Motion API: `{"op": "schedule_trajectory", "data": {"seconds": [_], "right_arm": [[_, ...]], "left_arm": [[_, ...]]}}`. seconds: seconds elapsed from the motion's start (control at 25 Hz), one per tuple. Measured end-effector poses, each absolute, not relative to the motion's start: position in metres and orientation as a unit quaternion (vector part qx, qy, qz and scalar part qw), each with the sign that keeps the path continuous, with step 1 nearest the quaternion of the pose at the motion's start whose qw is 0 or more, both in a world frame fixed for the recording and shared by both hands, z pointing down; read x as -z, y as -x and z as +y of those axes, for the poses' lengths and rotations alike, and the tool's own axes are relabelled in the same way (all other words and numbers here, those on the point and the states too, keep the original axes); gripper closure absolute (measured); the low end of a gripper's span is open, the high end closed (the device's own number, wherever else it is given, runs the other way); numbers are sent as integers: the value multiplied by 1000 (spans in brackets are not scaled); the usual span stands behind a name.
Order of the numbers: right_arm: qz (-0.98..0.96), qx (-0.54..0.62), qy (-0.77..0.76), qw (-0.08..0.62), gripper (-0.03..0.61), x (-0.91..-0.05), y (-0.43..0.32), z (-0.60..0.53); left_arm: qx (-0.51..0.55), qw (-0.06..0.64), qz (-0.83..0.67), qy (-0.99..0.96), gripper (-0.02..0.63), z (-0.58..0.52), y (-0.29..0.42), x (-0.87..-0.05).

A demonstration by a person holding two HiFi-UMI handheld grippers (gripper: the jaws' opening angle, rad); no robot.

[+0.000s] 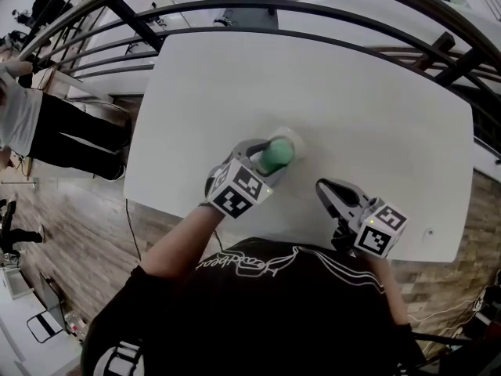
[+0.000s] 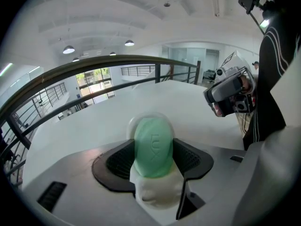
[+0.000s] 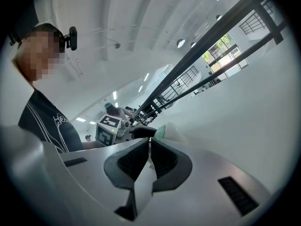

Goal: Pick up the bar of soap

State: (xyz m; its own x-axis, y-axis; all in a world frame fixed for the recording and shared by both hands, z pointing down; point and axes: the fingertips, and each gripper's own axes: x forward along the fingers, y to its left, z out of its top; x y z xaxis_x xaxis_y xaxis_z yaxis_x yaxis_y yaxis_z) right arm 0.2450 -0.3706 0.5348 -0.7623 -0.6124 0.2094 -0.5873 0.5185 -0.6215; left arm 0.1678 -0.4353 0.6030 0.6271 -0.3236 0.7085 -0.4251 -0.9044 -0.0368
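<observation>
The right gripper (image 1: 323,187) is waiting at the tabletop's (image 1: 376,92) near edge, its fingers closed on nothing. Farther in, the left gripper (image 1: 269,160) is clamping its fingers on the green soap (image 1: 277,153) at a white dish (image 1: 291,136). The grasp looks made and the lift is pending.

A big white bench (image 1: 337,92) stands by a dark metal railing (image 2: 113,58) — the rail bends round its far side. The floor (image 1: 70,218) is brown wood. Round lamps (image 2: 68,49) glow on the white ceiling (image 2: 141,13) — daylight comes through tall windows (image 2: 94,81) far off.
</observation>
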Motion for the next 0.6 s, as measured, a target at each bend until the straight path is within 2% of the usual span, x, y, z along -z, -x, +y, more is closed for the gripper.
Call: {"op": "schedule_trajectory", "data": {"seconds": [0.6], "right_arm": [[873,342,347,22,560,-528,-245,-372]], "left_arm": [[-332,82,-228,-912,354,-442,-177,-594]]}}
